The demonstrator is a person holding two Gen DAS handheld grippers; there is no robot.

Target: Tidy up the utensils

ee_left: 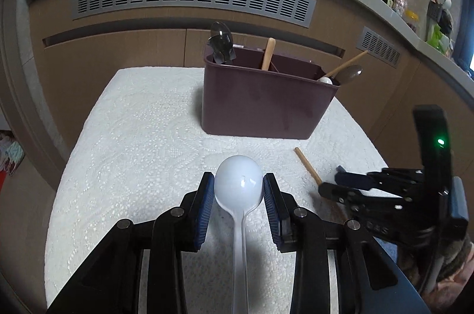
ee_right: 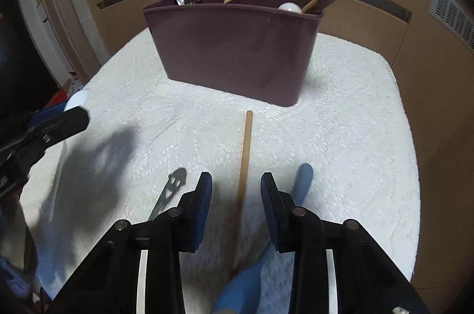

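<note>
White embossed cloth [ee_left: 142,118] covers the table, above which a glossy white spoon [ee_left: 238,180] sits pinched by its bowl in the left gripper [ee_left: 238,189], while the right gripper [ee_right: 237,192] stands partly open astride a wooden stick [ee_right: 244,165] before the maroon caddy [ee_right: 234,47].

Both hand-held tools are showing the same build: the left gripper [ee_left: 238,189] and the right gripper [ee_right: 236,189] are wearing matte black linkage arms pinned with round silver pivot studs, each finger ending in a ribbed dark-blue pad [ee_left: 204,210]. Pale white strips are showing through the slots low in each frame. Seen from the left camera, the right gripper's black upright housing is glowing with a small green light [ee_left: 440,141], small screws are dotting its linkage, and a patterned sleeve [ee_left: 456,263] is showing behind it.
</note>
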